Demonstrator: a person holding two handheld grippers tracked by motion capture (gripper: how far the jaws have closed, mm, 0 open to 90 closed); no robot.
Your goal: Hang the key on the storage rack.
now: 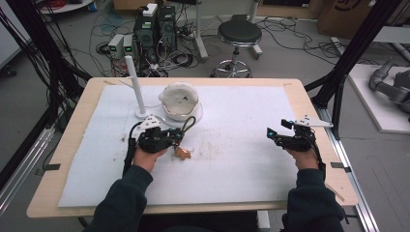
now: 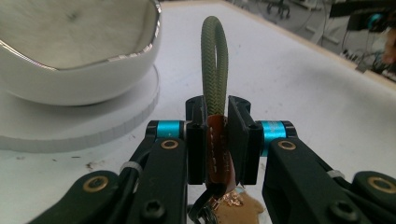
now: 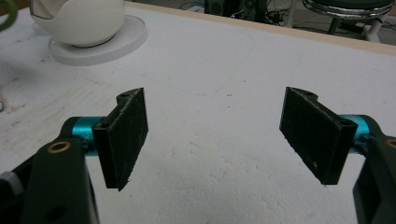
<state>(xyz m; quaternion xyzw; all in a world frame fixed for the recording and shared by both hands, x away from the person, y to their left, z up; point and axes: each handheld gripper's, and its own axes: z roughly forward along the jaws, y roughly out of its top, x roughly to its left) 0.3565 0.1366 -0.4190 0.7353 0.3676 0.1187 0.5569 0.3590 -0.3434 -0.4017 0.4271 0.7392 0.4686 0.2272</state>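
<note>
My left gripper point(image 2: 217, 140) is shut on a key fob: its brown stitched leather strap point(image 2: 217, 156) is pinched between the pads, and an olive-green rope loop point(image 2: 215, 65) stands up beyond them. A tan tag point(image 2: 239, 213) with metal rings hangs below the jaws. In the high view the left gripper point(image 1: 175, 139) sits left of centre, with the rope loop point(image 1: 189, 123) arching toward the bowl and the tan tag point(image 1: 183, 153) touching the mat. My right gripper point(image 3: 219, 135) is open and holds nothing; it hovers at the mat's right side point(image 1: 270, 133).
A white bowl point(image 1: 180, 100) on a round white base point(image 2: 93, 121) stands just beyond the left gripper. A white upright post point(image 1: 135, 84) rises to its left. A white mat point(image 1: 241, 159) covers the wooden table. The bowl point(image 3: 79, 21) also lies far left of the right gripper.
</note>
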